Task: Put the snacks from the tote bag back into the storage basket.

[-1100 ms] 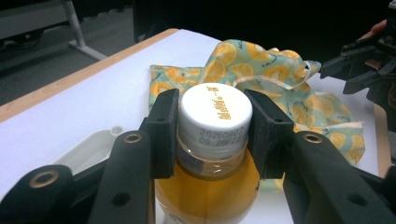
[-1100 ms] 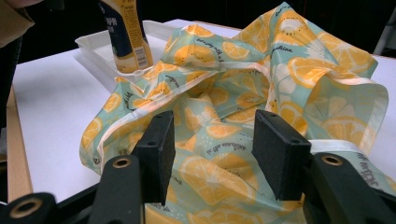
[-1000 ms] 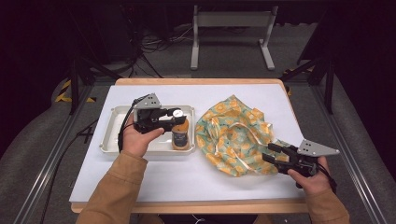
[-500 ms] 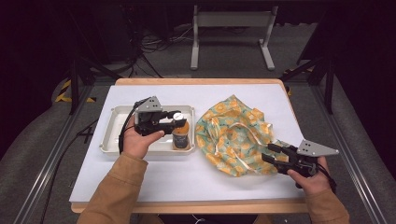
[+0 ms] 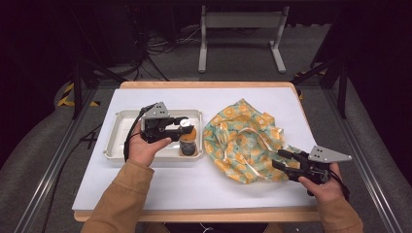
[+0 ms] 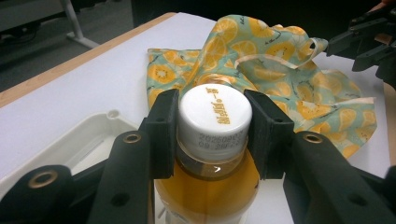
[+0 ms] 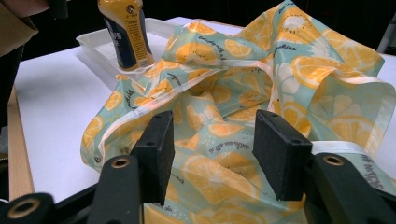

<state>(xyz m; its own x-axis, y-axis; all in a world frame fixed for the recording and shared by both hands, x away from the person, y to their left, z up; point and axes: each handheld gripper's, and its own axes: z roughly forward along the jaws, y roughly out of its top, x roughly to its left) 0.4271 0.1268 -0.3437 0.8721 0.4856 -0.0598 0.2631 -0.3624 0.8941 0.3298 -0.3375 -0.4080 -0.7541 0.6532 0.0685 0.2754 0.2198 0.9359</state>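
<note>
While the left gripper (image 6: 212,135) has its fingers (image 6: 161,133) clamped on the white cap of a small plastic bottle of orange drink (image 5: 187,140), that bottle stands upright in the right end of a shallow white plastic tray (image 5: 121,141) on the white-topped desk (image 5: 194,179). Just beside the tray lies a crumpled teal cloth bag printed with orange slices (image 5: 245,141). The right gripper (image 7: 212,154) rests at the bag's near edge, fingers (image 7: 280,151) apart over the fabric.
</note>
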